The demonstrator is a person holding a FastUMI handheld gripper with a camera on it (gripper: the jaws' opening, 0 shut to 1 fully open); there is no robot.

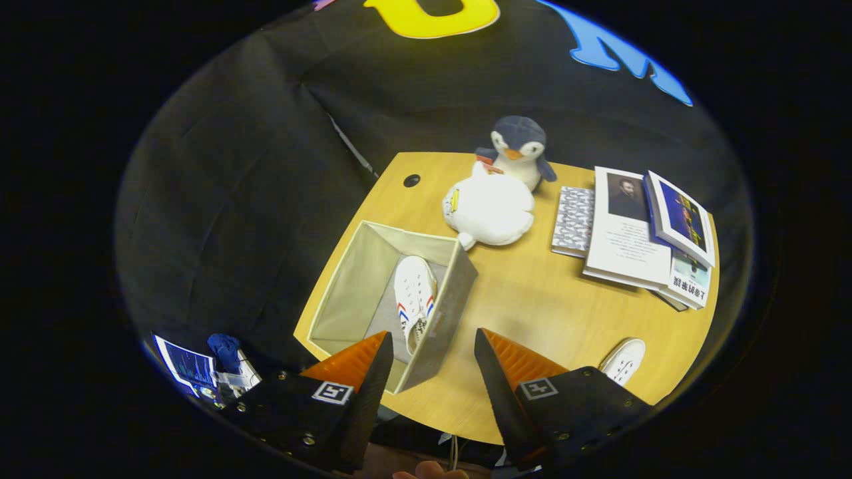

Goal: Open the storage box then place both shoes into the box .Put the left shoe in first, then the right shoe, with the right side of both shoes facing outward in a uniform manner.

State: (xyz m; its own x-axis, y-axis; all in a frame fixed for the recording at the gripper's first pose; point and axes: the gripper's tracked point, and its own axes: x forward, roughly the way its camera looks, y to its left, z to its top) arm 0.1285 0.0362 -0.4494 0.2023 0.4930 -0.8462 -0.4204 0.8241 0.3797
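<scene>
Box [373,293] open, at table's [532,299] near left edge, one shoe [414,296] inside against its right wall. Bare table lies from 12 to 2 o'clock of the gripper [432,352]. Gripper hovers high, fingers spread wide, holding nothing; left fingertip overlaps the box's near corner. Second shoe [626,359] at 3 o'clock, partly hidden behind the right finger. Toys [492,206] and books [632,233] beyond

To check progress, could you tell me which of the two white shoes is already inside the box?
The shoe with red and blue stripes lies inside the open grey box; the other shoe rests on the table beside the open gripper.
</scene>
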